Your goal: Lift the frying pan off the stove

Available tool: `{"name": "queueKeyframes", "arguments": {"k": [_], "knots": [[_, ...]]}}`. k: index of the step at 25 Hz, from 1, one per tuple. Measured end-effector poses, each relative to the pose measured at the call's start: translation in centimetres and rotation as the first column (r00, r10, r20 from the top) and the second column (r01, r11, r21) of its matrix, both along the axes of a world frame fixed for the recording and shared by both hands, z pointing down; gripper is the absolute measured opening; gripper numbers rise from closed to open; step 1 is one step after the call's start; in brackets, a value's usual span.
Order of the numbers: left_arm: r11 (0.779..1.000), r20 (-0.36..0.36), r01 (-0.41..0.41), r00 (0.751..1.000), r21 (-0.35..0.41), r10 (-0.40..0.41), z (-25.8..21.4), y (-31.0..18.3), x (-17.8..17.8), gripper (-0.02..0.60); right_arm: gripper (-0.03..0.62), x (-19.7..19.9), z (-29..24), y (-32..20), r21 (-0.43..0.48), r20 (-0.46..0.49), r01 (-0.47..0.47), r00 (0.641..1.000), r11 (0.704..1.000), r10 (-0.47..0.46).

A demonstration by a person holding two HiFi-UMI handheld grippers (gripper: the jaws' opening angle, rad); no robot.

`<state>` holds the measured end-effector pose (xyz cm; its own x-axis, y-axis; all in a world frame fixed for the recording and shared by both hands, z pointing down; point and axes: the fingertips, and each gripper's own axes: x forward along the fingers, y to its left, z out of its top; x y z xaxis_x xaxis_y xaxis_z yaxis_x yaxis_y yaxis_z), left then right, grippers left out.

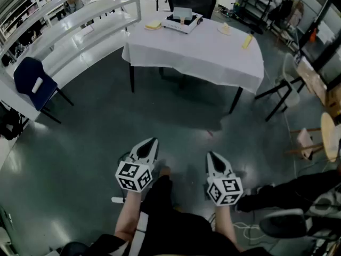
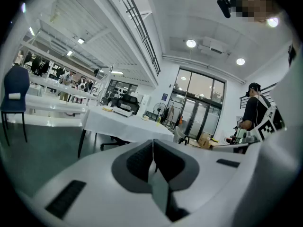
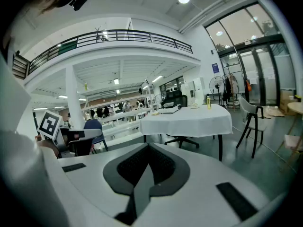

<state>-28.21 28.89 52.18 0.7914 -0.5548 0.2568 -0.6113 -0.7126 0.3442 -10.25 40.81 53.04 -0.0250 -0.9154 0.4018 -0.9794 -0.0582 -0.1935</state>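
Standing well back from the counter, which is draped in a white cloth and fills the upper middle of the head view. Holding the left tongs at lower centre-left and the right tongs at lower centre-right. Both low over the dark floor, tips aimed up the frame toward the counter and well apart from it.

In the left gripper view: pressed flat together along a thin line, nothing caught between. In the right gripper view, the same: pads met, empty.

At the far edge of the counter, top centre of the head view: the stove, a flat white unit. Too small here to tell whether the pale shape resting on top of it is the frying pan.

Just left of the stove, a yellow disc. To its right, a small plate. Nearer the counter's right corner, a yellow bottle.

At the left edge of the frame, a blue chair beside long white benches running toward the upper left.
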Motion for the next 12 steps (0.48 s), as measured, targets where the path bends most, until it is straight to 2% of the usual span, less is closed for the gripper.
{"name": "queueKeyframes", "arguments": {"k": [3, 6, 12], "knots": [[0.999, -0.025, 0.019, 0.999, -0.049, -0.021, 0.9, 7.5, -1.7, 0.01, 0.006, -1.3, 0.6, 6.9, -0.001, 0.002, 0.005, 1.0, 1.0, -0.005], [0.997, -0.02, 0.036, 0.999, -0.069, -0.037, 0.9, 14.0, -3.6, 0.009, 0.006, -2.1, 0.9, 12.9, -0.012, 0.011, 0.014, 1.0, 1.0, -0.014], [0.998, 0.03, 0.069, 0.997, 0.012, -0.07, -1.2, 20.6, -5.7, 0.009, 0.006, -3.0, -0.5, 18.7, 0.029, -0.005, 0.011, 1.0, 1.0, -0.011]]}}
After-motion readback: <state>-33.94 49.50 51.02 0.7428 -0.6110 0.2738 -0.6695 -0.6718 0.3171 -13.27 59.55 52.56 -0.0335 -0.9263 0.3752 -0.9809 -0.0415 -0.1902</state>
